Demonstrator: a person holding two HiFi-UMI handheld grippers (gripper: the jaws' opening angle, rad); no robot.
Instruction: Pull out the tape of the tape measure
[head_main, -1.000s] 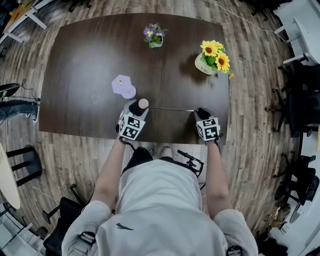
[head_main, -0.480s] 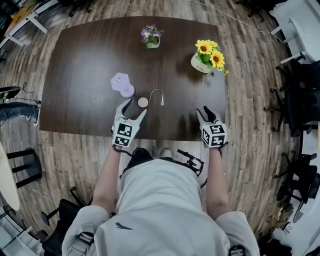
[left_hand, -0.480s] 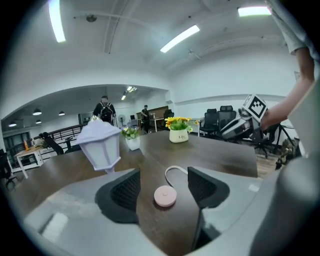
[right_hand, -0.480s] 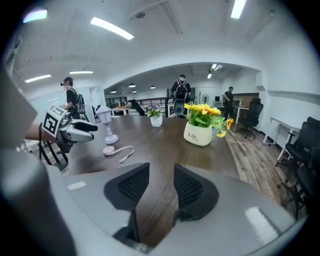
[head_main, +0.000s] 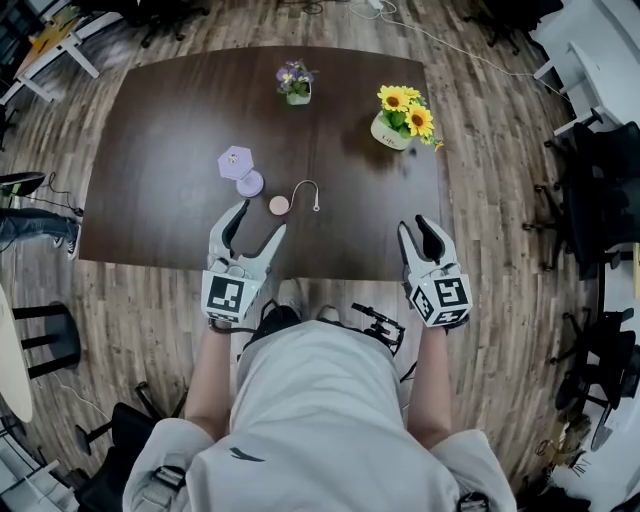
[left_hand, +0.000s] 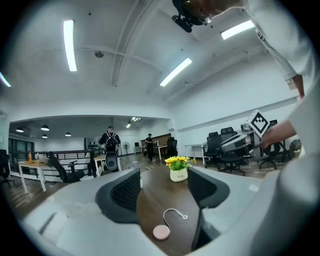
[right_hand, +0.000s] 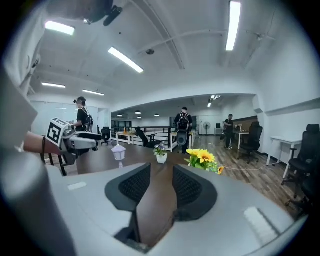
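A small round pink tape measure (head_main: 279, 205) lies on the dark table (head_main: 160, 110) near its front edge. A short length of tape (head_main: 304, 188) curls out of it to the right and ends in a hook. My left gripper (head_main: 257, 220) hovers just in front of the case, open, touching nothing. In the left gripper view the case (left_hand: 161, 232) and curled tape (left_hand: 175, 214) lie on the table beyond the parted jaws. My right gripper (head_main: 417, 228) hangs at the table's front right edge, its jaws closing with nothing between them; the right gripper view shows only bare table past the pads (right_hand: 135, 184).
A lavender lantern-shaped ornament (head_main: 238, 165) stands just behind the tape measure. A small pot of purple flowers (head_main: 292, 82) and a sunflower pot (head_main: 399, 115) stand at the back. Office chairs (head_main: 600, 200) and desks ring the table on a wooden floor.
A second ago the left gripper held the case and the right held the tape stretched out. Both have let go and drawn back toward the person; the tape has sprung back into a short curl.
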